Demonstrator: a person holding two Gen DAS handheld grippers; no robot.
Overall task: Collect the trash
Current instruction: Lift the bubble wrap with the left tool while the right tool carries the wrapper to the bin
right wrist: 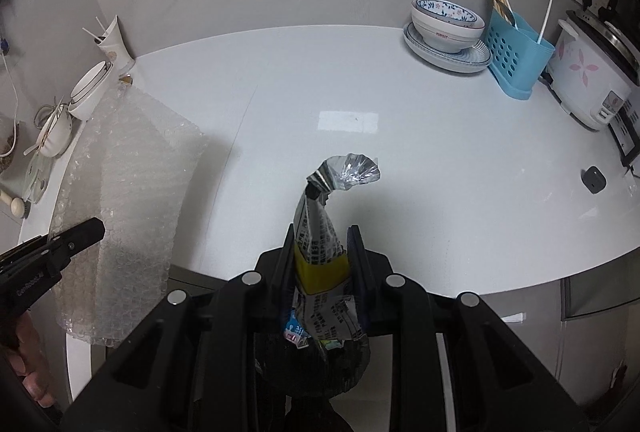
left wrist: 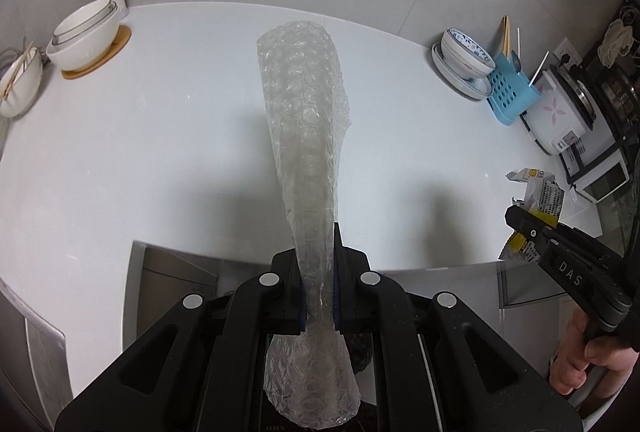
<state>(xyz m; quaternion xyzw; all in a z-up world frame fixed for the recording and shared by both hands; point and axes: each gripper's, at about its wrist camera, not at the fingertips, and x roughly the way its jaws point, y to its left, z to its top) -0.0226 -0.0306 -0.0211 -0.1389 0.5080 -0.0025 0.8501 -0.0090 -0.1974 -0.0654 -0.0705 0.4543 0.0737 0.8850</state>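
Item one — bubble wrap sheet [left wrist: 304, 136], centre of the left wrist view, clamped near its lower third in my left gripper [left wrist: 319, 272]. I judge it featherweight, limp, springy; a pinch through a folded thickness should hold best.

Item two — snack wrapper [right wrist: 324, 252], lower centre of the right wrist view, pinched at its yellow band by my right gripper [right wrist: 322, 256]. Foil film, likely light, crinkly, slippery. Both hang above the white countertop [right wrist: 400, 160].
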